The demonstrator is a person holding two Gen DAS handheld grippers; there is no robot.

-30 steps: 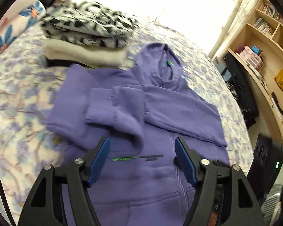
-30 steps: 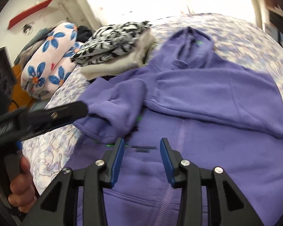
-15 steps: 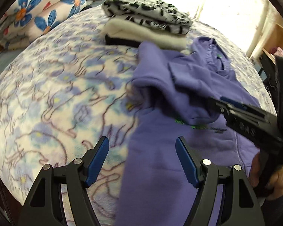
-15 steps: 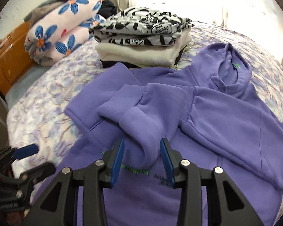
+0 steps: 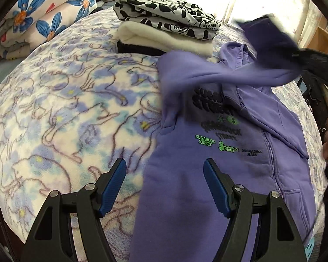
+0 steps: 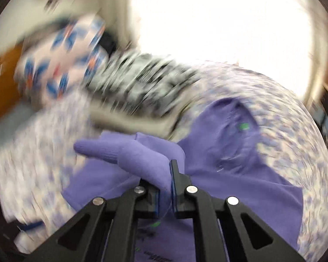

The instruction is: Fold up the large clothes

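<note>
A purple zip hoodie [image 5: 218, 174] with green and black print lies front up on the bed. My left gripper [image 5: 165, 187] is open and empty, low over the hoodie's left edge near the hem. My right gripper [image 6: 165, 193] is shut on the hoodie's sleeve [image 6: 142, 159] near the cuff and holds it lifted. In the left wrist view that sleeve [image 5: 240, 74] stretches up and right across the chest to the right gripper [image 5: 299, 54]. The hood [image 6: 236, 131] lies flat at the far end. The right wrist view is motion-blurred.
A stack of folded clothes [image 5: 164, 32], black-and-white on cream on black, sits just beyond the hoodie's shoulder. A flowered rolled quilt [image 5: 43, 17] lies at the far left. The bed [image 5: 65, 109] has a blue patterned fleece cover. A bright window is behind.
My right gripper has shut on the folded-in sleeve and lifted it up and to the right, uncovering the chest print. My left gripper stays open near the hoodie's left edge.
</note>
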